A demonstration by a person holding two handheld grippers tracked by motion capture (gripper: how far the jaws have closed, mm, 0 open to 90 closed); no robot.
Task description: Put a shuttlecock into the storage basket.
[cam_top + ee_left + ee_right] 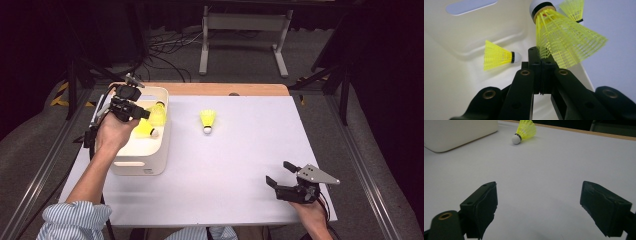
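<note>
My left gripper (541, 53) is over the white bin (150, 162), jaws shut on the skirt edge of a yellow shuttlecock (566, 37) whose white cork points away from the camera. A second yellow shuttlecock (499, 56) lies on the bin floor, and the skirt of a third (574, 8) shows behind the held one. In the high view the left gripper (136, 113) sits above the yellow shuttlecocks (146, 129) inside the bin. Another shuttlecock (208, 119) lies on the white tabletop, cork toward me. My right gripper (278, 172) stands open near the table's front right, nothing between its fingers.
The bin (454, 132) sits at the table's left side. The lone shuttlecock (525, 131) lies well ahead of the right gripper (539, 202). A wooden strip (225, 89) edges the table's far side, with cables and a stand base on the floor beyond.
</note>
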